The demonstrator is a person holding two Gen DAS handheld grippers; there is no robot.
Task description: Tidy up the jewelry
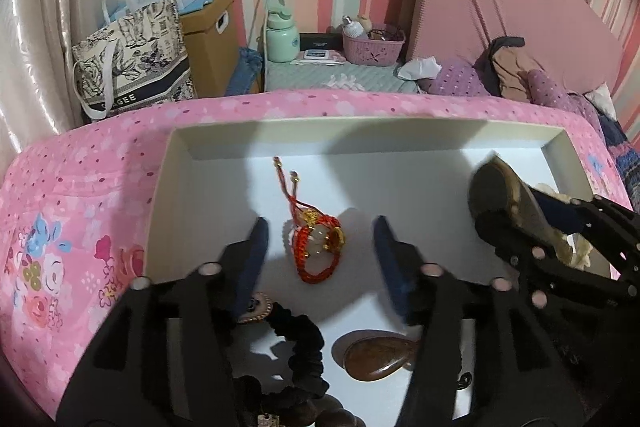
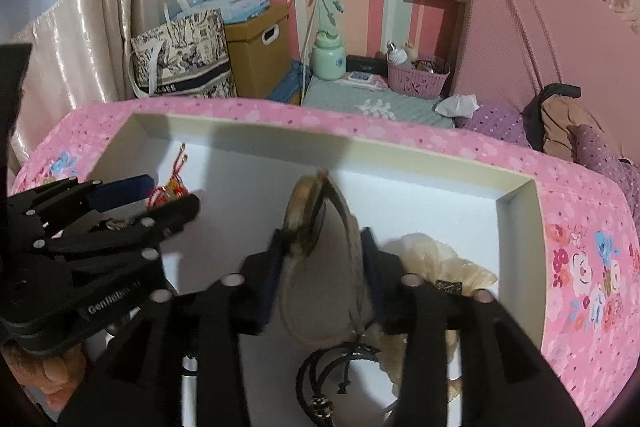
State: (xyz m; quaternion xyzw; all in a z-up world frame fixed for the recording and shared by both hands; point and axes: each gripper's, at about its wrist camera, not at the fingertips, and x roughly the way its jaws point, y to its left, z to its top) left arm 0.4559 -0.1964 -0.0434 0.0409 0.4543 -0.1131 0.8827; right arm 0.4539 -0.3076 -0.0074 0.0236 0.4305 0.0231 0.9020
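Note:
A red braided bracelet [image 1: 316,247] with gold and pale beads lies on the floor of the shallow white box [image 1: 360,143]. My left gripper [image 1: 320,227] stands open around it, its blue pads well clear on both sides. It also shows in the right wrist view as the left gripper [image 2: 172,193], with the bracelet [image 2: 168,193] half hidden behind it. My right gripper [image 2: 322,251] has a grey-brown oval pendant [image 2: 324,267] with a gilt-rimmed disc leaning tilted between its fingers. The pads flank it closely and look apart. In the left wrist view the right gripper [image 1: 532,213] and pendant [image 1: 500,195] sit at the box's right.
A black scrunchie [image 1: 300,347], a brown teardrop stone [image 1: 376,357] and a round gilt brooch [image 1: 256,307] lie near the box's front. A cream scrunchie [image 2: 448,263] and black cord bracelet [image 2: 332,375] lie at the right. The box rests on a pink floral cover [image 1: 72,227].

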